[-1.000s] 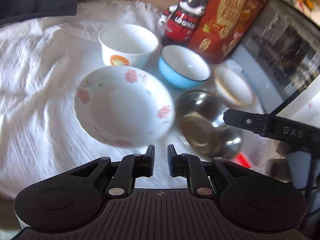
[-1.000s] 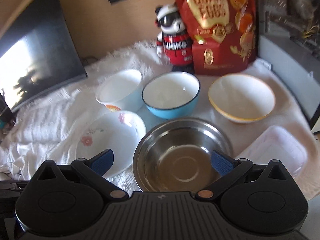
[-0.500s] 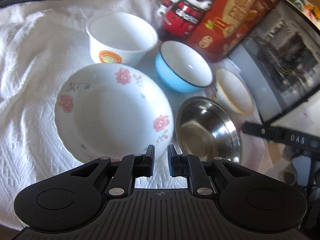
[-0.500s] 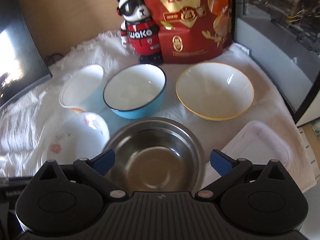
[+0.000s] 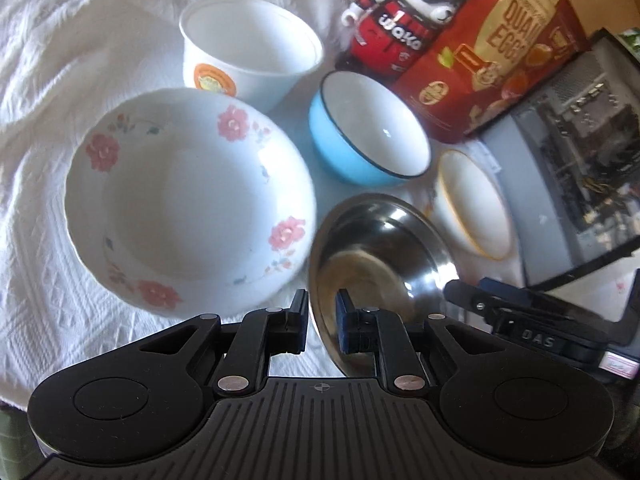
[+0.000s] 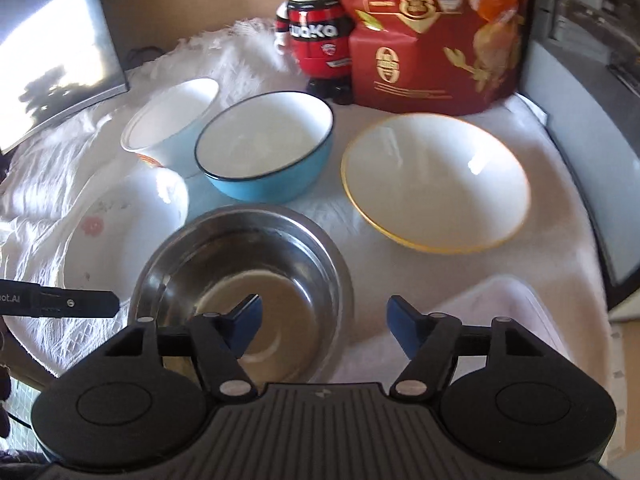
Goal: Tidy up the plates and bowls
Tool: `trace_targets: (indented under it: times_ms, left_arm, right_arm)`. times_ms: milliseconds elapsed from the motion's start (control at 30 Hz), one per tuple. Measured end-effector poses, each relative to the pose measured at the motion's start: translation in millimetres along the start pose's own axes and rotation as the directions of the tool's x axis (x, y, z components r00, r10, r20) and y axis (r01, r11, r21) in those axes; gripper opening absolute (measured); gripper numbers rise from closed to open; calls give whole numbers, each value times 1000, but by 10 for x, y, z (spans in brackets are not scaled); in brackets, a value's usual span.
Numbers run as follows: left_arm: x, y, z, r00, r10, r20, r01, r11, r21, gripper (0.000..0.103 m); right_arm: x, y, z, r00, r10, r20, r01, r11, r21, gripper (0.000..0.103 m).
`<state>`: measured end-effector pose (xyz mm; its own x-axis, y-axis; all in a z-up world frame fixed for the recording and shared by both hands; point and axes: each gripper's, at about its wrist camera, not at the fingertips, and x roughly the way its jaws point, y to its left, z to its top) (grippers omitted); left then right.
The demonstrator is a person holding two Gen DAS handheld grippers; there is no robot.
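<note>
A floral white bowl point(image 5: 188, 204) lies on the white cloth, left of a steel bowl point(image 5: 376, 256). Behind them stand a white paper bowl point(image 5: 250, 50), a blue bowl point(image 5: 368, 136) and a yellow-rimmed white bowl point(image 5: 474, 204). My left gripper point(image 5: 322, 322) has its jaws nearly closed with a narrow gap, straddling the steel bowl's near-left rim. My right gripper point(image 6: 324, 326) is open over the steel bowl's point(image 6: 244, 276) right rim, one finger inside the bowl. The yellow-rimmed bowl point(image 6: 436, 180), blue bowl point(image 6: 266, 148), paper bowl point(image 6: 172, 120) and floral bowl point(image 6: 116, 224) also show in the right wrist view.
A panda figure point(image 6: 314, 28) and a red snack bag point(image 6: 432, 32) stand at the back. A dark monitor point(image 6: 52, 44) is at the left, a grey appliance point(image 6: 588, 128) at the right. A translucent plastic lid point(image 6: 508, 312) lies at front right.
Both grippers moved forward and lower towards the bowls. The right gripper narrowed and now has one finger inside the steel bowl. The left gripper shifted right, from the floral bowl to the steel bowl's rim.
</note>
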<state>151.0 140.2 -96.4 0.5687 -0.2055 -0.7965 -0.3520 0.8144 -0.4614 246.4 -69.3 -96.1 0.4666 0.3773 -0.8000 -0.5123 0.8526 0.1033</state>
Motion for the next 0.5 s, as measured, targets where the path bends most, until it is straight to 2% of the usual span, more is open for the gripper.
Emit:
trace_targets:
  times_ms: [133, 267, 500]
  left_arm:
    - [62, -20, -13, 997, 74, -23, -74, 997, -1, 16]
    - [92, -49, -31, 996, 80, -27, -80, 997, -9, 18]
    - [263, -129, -23, 995, 65, -69, -66, 998, -15, 20]
  right_arm:
    - [128, -24, 61, 1000, 18, -4, -18, 998, -55, 69]
    - [297, -99, 126, 999, 29, -26, -30, 998, -57, 69]
    - [513, -109, 149, 987, 141, -71, -141, 990, 10, 69]
